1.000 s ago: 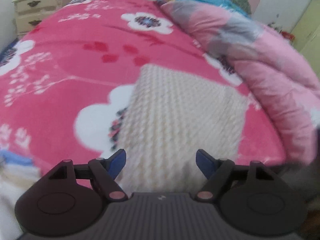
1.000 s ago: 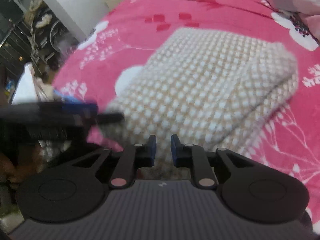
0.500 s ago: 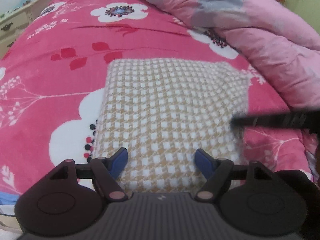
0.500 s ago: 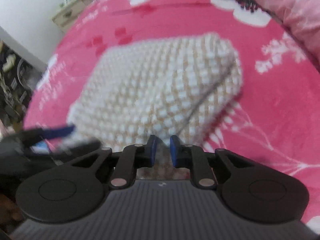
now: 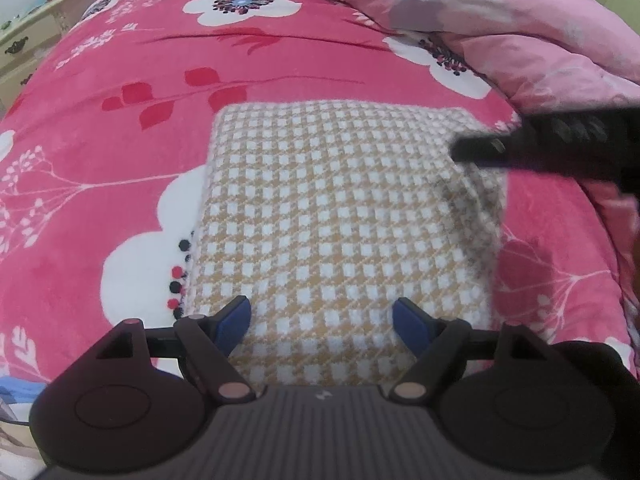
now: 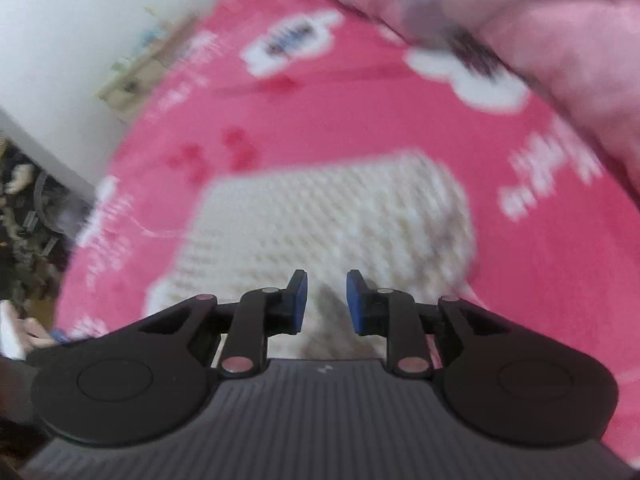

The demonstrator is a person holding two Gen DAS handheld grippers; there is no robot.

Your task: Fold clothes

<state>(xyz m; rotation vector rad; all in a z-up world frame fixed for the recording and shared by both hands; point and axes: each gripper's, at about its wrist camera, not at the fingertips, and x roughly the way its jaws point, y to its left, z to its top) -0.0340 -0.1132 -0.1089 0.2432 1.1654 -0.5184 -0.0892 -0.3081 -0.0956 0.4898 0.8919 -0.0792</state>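
A folded tan-and-white checked knit garment (image 5: 340,208) lies flat on the pink flowered bedspread (image 5: 120,160). My left gripper (image 5: 322,312) hovers over its near edge, jaws wide and still opening slightly, nothing between the blue pads. In the blurred right wrist view the garment (image 6: 320,220) lies just beyond my right gripper (image 6: 327,280). Its jaws are opening from a narrow gap and hold nothing. In the left wrist view the right gripper's dark fingers (image 5: 500,148) reach in from the right, over the garment's far right corner.
A rumpled pink and grey quilt (image 5: 520,20) is heaped along the bed's far right side. A pale dresser (image 5: 32,36) stands beyond the bed's left corner. Dark clutter (image 6: 24,216) lies on the floor left of the bed.
The left gripper has swung to face the garment squarely from its near edge. The right gripper has pulled back and turned right, and its jaws have parted wider. The garment stays flat.
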